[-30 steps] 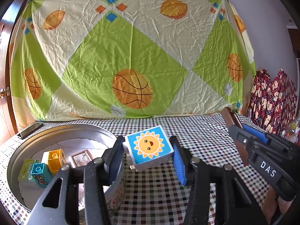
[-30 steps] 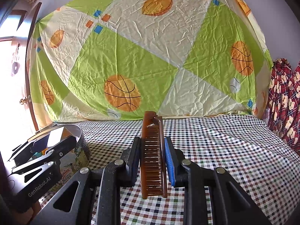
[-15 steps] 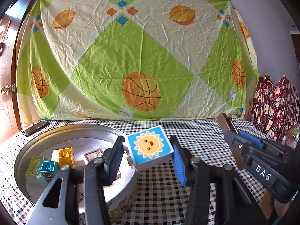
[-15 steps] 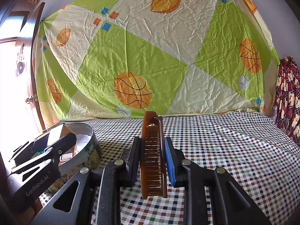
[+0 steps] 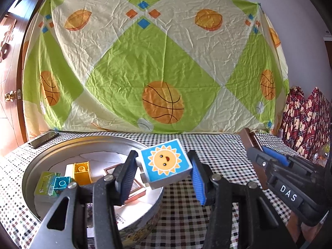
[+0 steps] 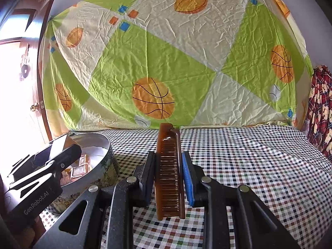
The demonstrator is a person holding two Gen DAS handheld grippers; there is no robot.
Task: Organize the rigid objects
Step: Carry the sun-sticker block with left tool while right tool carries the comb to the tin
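Note:
My left gripper (image 5: 162,175) is shut on a white block with a blue sun picture (image 5: 165,164), held above the right rim of a round metal tin (image 5: 68,143). In the tin lie a yellow brick (image 5: 82,171), a teal brick (image 5: 61,183), a green card (image 5: 44,182) and a small framed picture (image 5: 134,188). My right gripper (image 6: 169,176) is shut on a brown comb (image 6: 169,172), held upright above the checked tablecloth. The comb and right gripper show at the right of the left wrist view (image 5: 252,145). The tin shows at the left of the right wrist view (image 6: 101,151).
A dark phone (image 5: 42,139) lies on the table behind the tin. A basketball-print sheet (image 5: 157,66) hangs behind the table. Red patterned fabric (image 5: 307,120) is at the far right. A wooden door (image 5: 9,83) stands at the left.
My left gripper with the sun block has moved left over the tin's rim, so the tin sits more under it. The right gripper with the comb has shifted slightly.

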